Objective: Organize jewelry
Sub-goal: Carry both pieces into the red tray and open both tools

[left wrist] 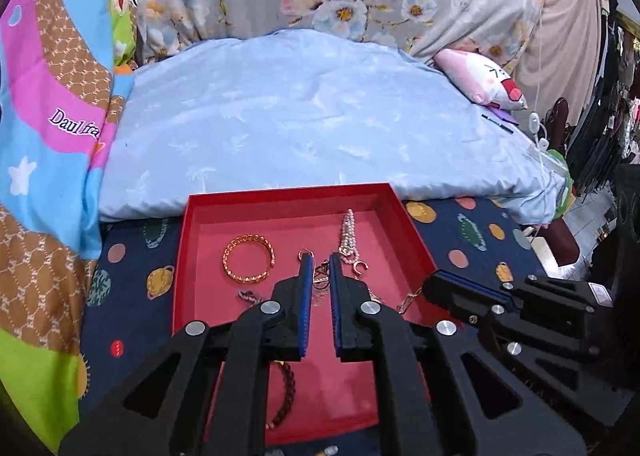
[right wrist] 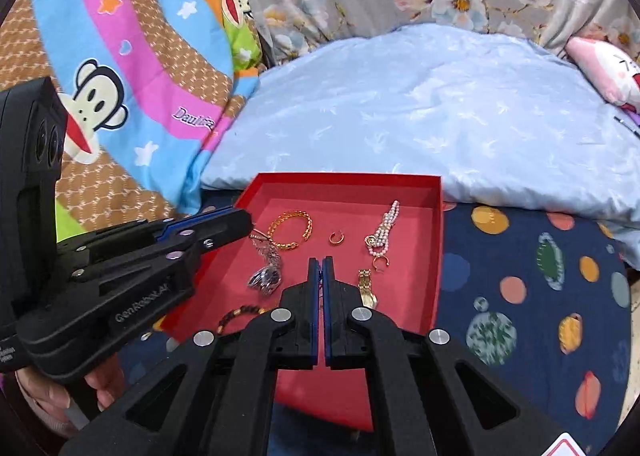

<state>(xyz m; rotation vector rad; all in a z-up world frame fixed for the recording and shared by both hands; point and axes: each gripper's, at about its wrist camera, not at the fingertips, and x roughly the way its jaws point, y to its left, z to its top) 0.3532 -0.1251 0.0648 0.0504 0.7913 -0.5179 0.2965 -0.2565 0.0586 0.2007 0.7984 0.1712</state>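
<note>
A shallow red tray [left wrist: 280, 192] [right wrist: 344, 176] lies on the bed with jewelry in it. Inside are a gold bangle [left wrist: 249, 258] [right wrist: 290, 230], a pearl bracelet [left wrist: 348, 236] [right wrist: 384, 230], a small gold ring [right wrist: 336, 238], a C-shaped gold ring [left wrist: 362, 267] [right wrist: 380, 263], a gold watch [right wrist: 366, 288], a tangled silver necklace [right wrist: 266, 276] and a dark beaded bracelet [left wrist: 286, 392] [right wrist: 240, 314]. My left gripper [left wrist: 320, 260] [right wrist: 246, 224] hovers shut over the tray's left side, its tips close to the necklace chain. My right gripper [right wrist: 321, 262] [left wrist: 432, 284] is shut above the tray's near middle. Neither holds anything.
The tray rests on a navy planet-print sheet [right wrist: 540, 276]. Behind it lies a light-blue pillow [left wrist: 300, 116]. A bright cartoon quilt [left wrist: 48, 96] is heaped at the left and a pink plush [left wrist: 480, 80] sits at the far right. A hand [right wrist: 100, 384] holds the left gripper's handle.
</note>
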